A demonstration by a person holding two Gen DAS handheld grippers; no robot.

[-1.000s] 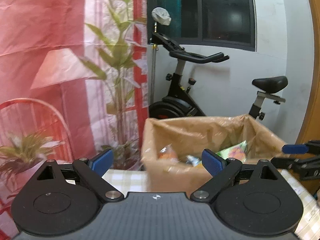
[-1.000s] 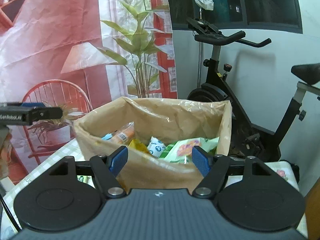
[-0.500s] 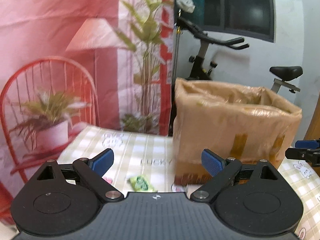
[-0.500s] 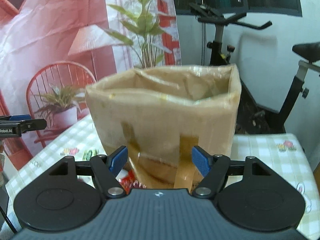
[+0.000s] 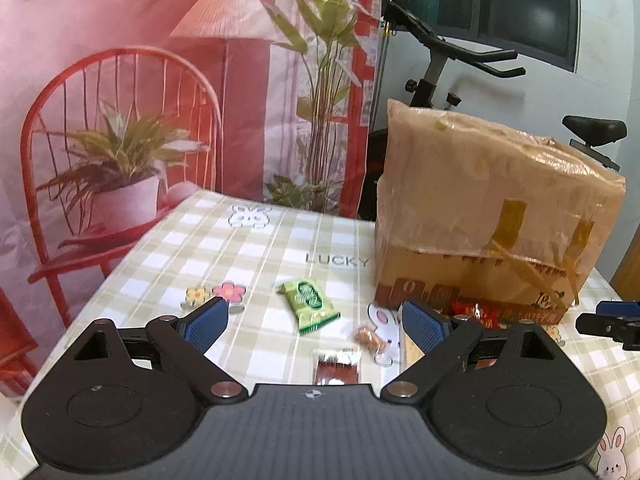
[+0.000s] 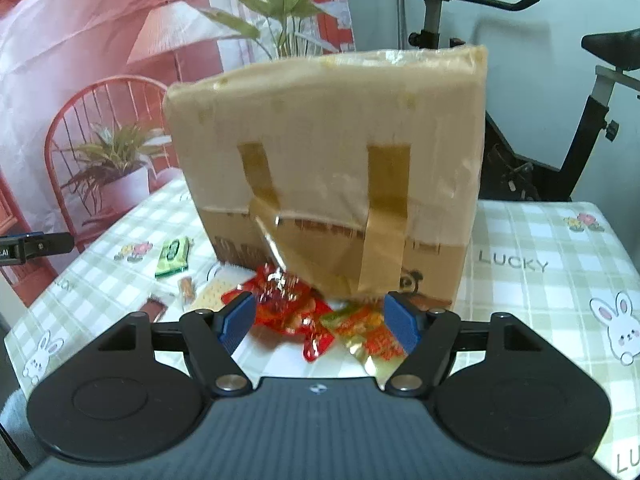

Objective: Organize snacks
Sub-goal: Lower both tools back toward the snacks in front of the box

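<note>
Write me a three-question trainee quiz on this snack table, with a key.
1. True or false: the right gripper is shut on a red wrapper.
2. Which lies nearest the box? A) green packet B) red wrappers C) brown packet
3. Fill in: both grippers are ____.

Key
1. False. Its jaws stand apart, and the red wrappers lie on the table in front of them, ungripped.
2. B. The red wrappers lie right at the box's foot; the green packet lies off to the side, and the brown packet nearer the left gripper.
3. Open, holding nothing.
</note>
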